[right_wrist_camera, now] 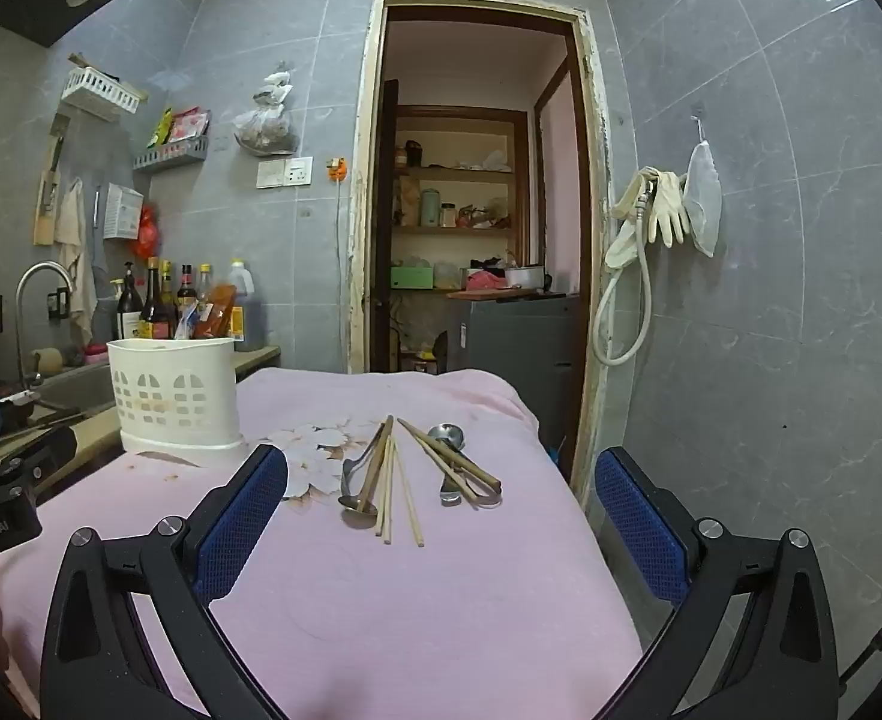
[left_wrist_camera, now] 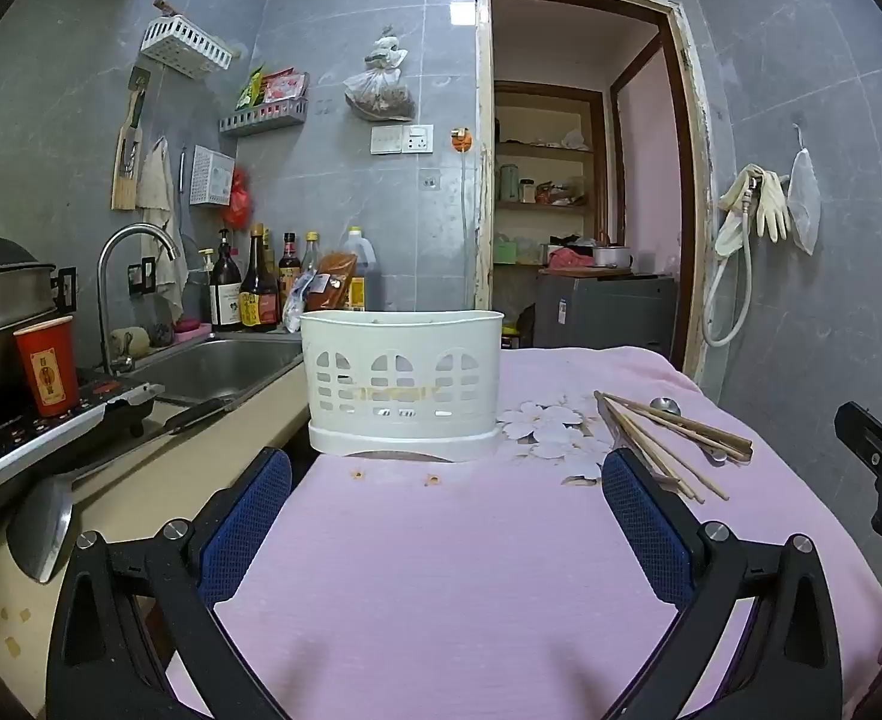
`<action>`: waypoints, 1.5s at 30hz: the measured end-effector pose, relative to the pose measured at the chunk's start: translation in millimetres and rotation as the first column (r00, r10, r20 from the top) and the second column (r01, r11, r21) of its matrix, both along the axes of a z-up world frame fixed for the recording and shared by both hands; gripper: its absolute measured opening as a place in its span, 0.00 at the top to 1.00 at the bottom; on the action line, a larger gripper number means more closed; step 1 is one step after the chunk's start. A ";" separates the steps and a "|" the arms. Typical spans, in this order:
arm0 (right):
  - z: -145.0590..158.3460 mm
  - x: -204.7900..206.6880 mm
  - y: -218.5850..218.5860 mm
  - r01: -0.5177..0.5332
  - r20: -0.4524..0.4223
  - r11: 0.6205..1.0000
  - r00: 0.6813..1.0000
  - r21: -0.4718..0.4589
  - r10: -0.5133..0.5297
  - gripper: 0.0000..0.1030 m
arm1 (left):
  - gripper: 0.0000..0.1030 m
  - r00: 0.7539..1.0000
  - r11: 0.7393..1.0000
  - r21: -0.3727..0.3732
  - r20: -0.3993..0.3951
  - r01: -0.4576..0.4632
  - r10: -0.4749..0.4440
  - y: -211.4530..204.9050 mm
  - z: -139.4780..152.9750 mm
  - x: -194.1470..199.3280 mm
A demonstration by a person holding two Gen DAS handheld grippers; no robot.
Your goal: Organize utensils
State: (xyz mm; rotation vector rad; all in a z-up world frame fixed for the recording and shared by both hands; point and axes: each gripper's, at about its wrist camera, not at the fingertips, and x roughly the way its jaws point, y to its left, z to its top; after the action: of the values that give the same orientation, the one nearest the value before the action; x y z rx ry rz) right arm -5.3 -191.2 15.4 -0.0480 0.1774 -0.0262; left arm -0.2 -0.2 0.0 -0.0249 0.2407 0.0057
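Nearest the cameras, both grippers stand with jaws spread wide and nothing between the blue pads: the right gripper point(right_wrist_camera: 441, 507) hangs low over the pink cloth point(right_wrist_camera: 429, 612), and the left gripper point(left_wrist_camera: 447, 504) does the same further to the left. Just ahead of the right gripper — almost dead centre between its fingers — lie the utensils: a loose bundle of chopsticks point(right_wrist_camera: 390, 480) with a spoon point(right_wrist_camera: 357, 495) under them, and beside these, slightly right, more chopsticks point(right_wrist_camera: 450, 456) crossing a second spoon point(right_wrist_camera: 448, 437). Their long axes run roughly away from the gripper, fanned a little, so the jaws' closing line lies across the sticks, which suits a pinch. Seen from the left wrist, the same chopsticks point(left_wrist_camera: 669, 438) sit off to the right, past that gripper's right finger, so the right hand is judged the nearer one for picking up. Further back and to the left stands the white basket point(right_wrist_camera: 174, 399), upright on the cloth near the sink point(left_wrist_camera: 219, 360), squarely ahead of the left gripper and apparently empty — though its inside is not visible.
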 end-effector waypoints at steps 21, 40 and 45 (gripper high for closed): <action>-1.3 -0.4 3.6 -0.003 0.006 1.000 1.000 0.002 0.003 0.00 | 0.01 1.000 1.000 0.002 0.000 -0.003 0.003 0.4 0.0 0.4; -2.1 -0.6 4.4 -0.005 0.003 1.000 1.000 0.004 0.005 0.00 | 0.01 1.000 1.000 0.003 0.000 -0.002 0.002 2.9 3.4 -2.2; -2.4 -0.5 4.6 -0.004 0.003 1.000 1.000 0.005 0.004 0.00 | 0.01 1.000 1.000 0.003 0.001 -0.002 0.002 3.2 3.7 -2.4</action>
State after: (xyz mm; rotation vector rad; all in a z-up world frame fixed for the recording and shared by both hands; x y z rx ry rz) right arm -5.8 -186.6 13.0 -0.0434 0.1740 -0.0213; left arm -2.6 3.0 3.7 -0.0219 0.2402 0.0081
